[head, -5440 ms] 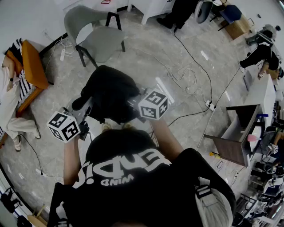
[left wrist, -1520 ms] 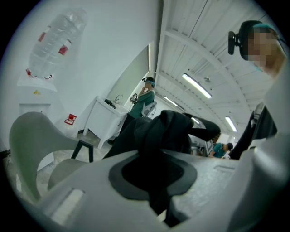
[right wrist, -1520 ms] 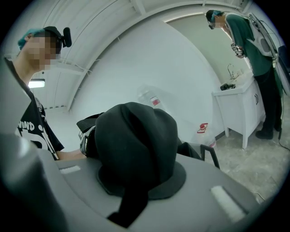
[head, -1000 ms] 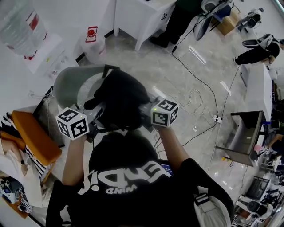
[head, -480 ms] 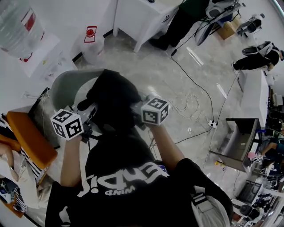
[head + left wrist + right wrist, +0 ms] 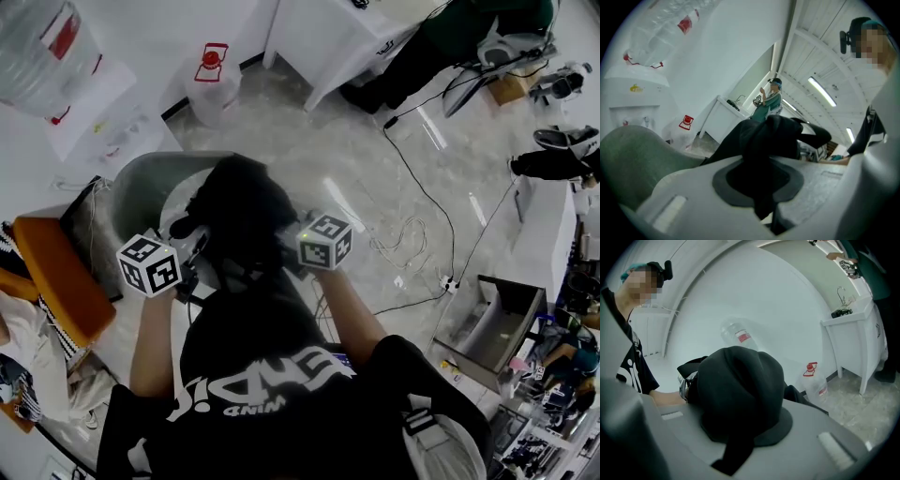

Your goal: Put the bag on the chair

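Left gripper [image 6: 192, 265] and right gripper [image 6: 286, 248] are each clamped on black fabric of the bag [image 6: 246, 216], held up between them. It hangs over the chair [image 6: 141, 192], whose seat lies below and leftward, nearer the left gripper

Bag [image 6: 246, 217]: black, soft fabric, bulky and slumped, with a dark strap end sticking out at its left side. It hangs over the seat, pinched on either side by left gripper [image 6: 193, 258] and right gripper [image 6: 285, 247], with folds of cloth bunched between both sets of jaws. Whether it touches the seat is unclear.

Chair [image 6: 141, 190]: grey-green moulded shell with a curved back, upright on the floor, mostly beneath and left of the bag.
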Tool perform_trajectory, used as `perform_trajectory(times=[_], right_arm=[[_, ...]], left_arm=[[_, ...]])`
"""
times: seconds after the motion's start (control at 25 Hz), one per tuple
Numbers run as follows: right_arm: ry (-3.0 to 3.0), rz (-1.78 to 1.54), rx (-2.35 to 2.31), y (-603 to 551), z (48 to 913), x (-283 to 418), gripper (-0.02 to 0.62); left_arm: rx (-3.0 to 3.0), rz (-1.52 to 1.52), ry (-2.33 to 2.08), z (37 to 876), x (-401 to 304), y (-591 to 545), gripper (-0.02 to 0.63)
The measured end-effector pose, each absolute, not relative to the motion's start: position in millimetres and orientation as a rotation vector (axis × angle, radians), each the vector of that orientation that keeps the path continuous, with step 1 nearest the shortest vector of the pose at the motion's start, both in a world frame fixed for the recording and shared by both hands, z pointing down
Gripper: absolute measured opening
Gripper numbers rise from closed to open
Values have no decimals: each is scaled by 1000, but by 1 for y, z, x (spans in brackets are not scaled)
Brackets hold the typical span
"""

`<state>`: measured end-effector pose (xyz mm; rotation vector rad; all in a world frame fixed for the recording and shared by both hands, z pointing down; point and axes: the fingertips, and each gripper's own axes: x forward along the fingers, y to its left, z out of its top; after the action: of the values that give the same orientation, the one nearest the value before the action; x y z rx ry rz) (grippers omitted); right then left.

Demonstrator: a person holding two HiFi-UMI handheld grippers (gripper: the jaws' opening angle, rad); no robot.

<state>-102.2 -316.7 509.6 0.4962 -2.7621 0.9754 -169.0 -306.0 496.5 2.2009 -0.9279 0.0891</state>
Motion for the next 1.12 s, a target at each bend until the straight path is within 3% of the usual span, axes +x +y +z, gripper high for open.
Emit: perform_trajectory(times=[1.12], right_arm=[[-2628, 1267, 473, -421, 635, -121, 46]], left_arm=[[2009, 157, -957, 620, -187, -417, 46]])
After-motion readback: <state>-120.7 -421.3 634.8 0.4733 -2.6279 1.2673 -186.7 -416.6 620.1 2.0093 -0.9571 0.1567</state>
